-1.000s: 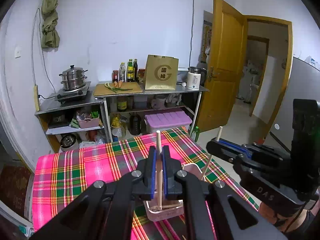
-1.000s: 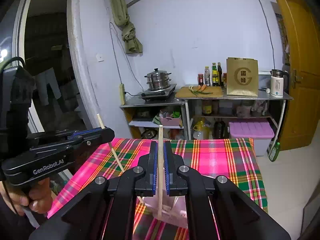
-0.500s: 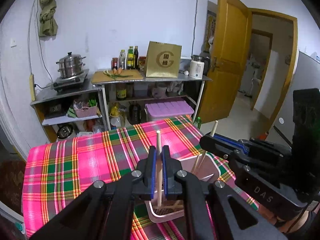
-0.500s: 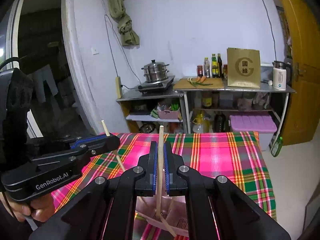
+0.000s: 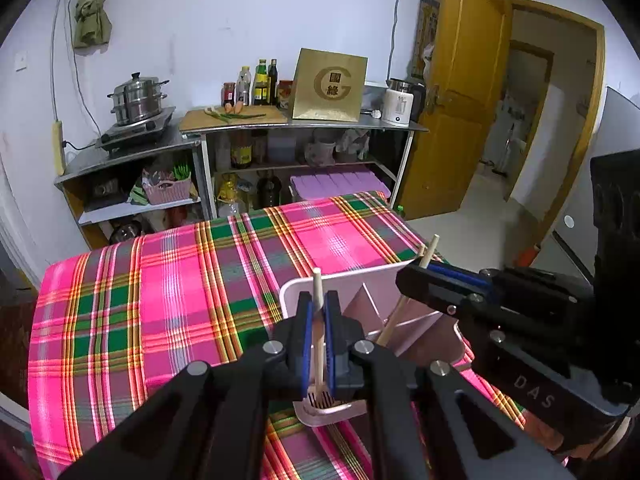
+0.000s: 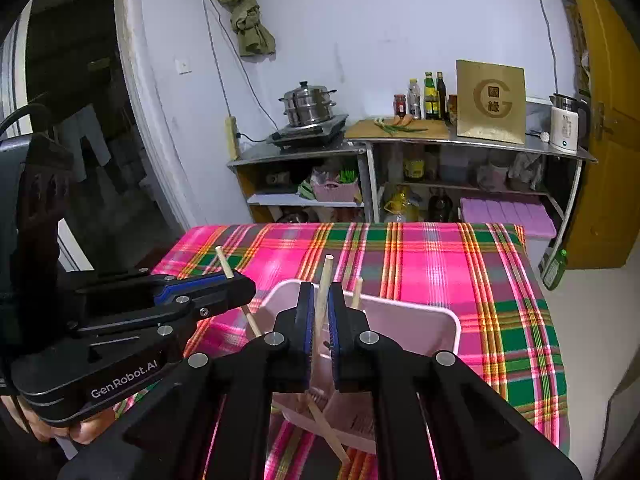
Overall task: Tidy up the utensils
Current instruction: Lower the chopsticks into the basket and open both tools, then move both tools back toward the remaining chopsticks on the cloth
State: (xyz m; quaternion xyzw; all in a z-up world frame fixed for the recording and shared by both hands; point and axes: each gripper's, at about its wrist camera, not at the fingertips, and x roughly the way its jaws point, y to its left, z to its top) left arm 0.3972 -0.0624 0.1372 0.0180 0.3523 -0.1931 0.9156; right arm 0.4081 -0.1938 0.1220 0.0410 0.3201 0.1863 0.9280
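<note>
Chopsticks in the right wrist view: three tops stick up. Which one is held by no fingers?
The free chopstick just right of the right gripper, standing in the pink holder; the other two are clamped.

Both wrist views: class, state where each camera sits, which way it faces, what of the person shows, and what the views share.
Left wrist: on the left gripper, facing down over its chopstick to the pink holder; no hand is clear.
Right wrist: on the right gripper, likewise; a hand shows.
Shared: holder, plaid tablecloth, each other's gripper.
</note>
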